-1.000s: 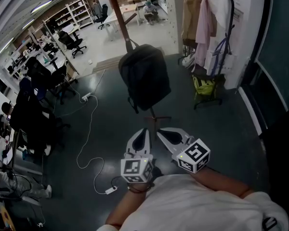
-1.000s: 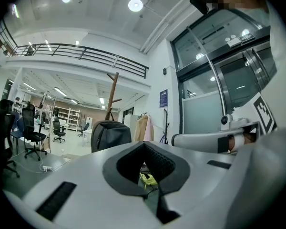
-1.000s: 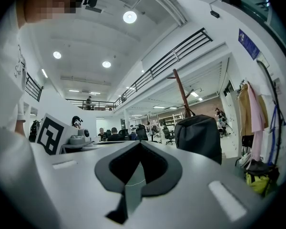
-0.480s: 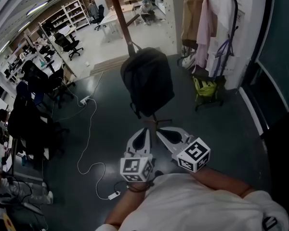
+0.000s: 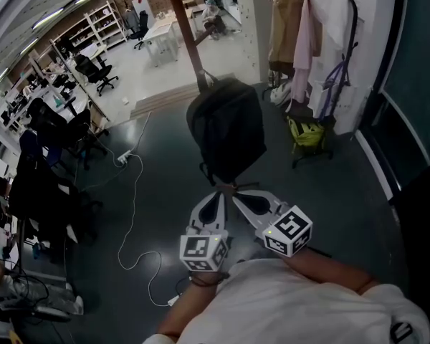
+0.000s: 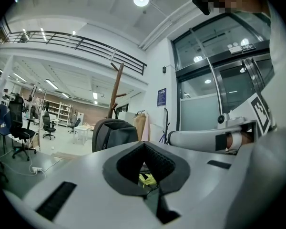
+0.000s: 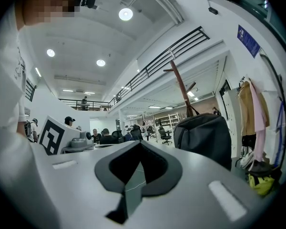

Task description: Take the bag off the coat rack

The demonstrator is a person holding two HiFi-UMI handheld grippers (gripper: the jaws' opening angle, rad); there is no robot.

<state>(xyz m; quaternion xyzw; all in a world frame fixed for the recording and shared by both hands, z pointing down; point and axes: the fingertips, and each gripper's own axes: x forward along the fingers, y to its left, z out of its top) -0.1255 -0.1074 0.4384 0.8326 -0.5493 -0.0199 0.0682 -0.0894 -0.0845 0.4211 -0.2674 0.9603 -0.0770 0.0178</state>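
While the left gripper [image 5: 216,194] and the right gripper [image 5: 238,195] ride side by side just in front of the person's chest, both have their tongs pressed together with nothing between them. They sit where they sat a second ago, equally closed.

What has changed is the scene beyond them. The bag [image 5: 226,131] now looks larger and lower in the head view, and the white cable [image 5: 132,185] on the floor has slid off to the left. The brown feet [image 5: 231,186] of the coat rack [image 5: 186,31] now show just past the jaw tips. I read that as the person walking up to the rack. The approach is nearly done, but the bag has not been touched and neither pair of tongs has opened for a grasp.

The bag, a black backpack, hangs against the slanted wooden post by its top loop [image 5: 206,81], clear of the floor. It looks closed, so its contents cannot be seen.

Farther right, well apart from the rack, a yellow-green bag [image 5: 306,131] sits low beneath a row of hanging clothes [image 5: 294,27]. Whether it holds anything cannot be told. In the far hall stand shelves [image 5: 93,31], too small to show their contents.
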